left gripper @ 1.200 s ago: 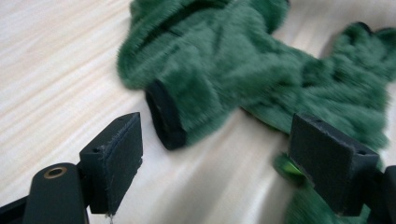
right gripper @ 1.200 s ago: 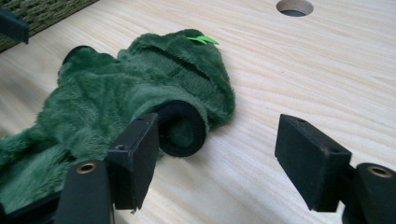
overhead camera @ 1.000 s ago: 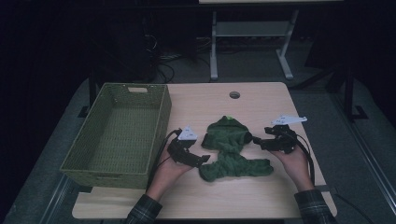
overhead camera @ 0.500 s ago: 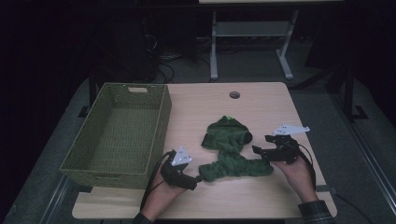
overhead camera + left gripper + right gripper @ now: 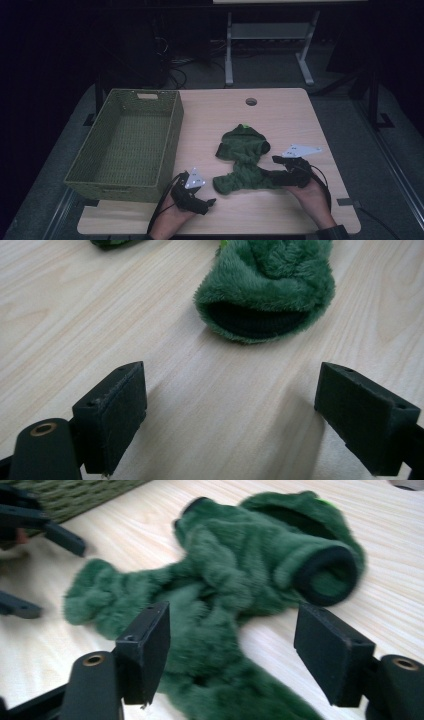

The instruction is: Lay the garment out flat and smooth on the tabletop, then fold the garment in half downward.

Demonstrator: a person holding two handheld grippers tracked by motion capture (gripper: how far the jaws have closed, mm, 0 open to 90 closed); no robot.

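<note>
A green fuzzy garment [image 5: 242, 155] lies crumpled right of the table's middle. My left gripper [image 5: 207, 196] rests low near the front edge, just left of the garment's lower end. In the left gripper view its jaws [image 5: 230, 405] stand open over bare wood, and a dark-lined cuff of the garment [image 5: 270, 280] lies ahead of them. My right gripper [image 5: 275, 169] is at the garment's right end. In the right gripper view the jaws [image 5: 232, 640] have just been closing and stand open astride a fold of the garment [image 5: 225, 570]. A strip of table shows by the right pad.
A woven olive basket [image 5: 125, 190] stands empty on the table's left side and shows again in the right gripper view [image 5: 75, 495]. A round hole [image 5: 251, 101] sits near the far edge of the wooden table [image 5: 280, 115]. The left gripper's fingers [image 5: 60, 535] show far off.
Both hands have drawn back toward the front edge. The left gripper has come away from the garment's left side. The right one has slid down along its right end.
</note>
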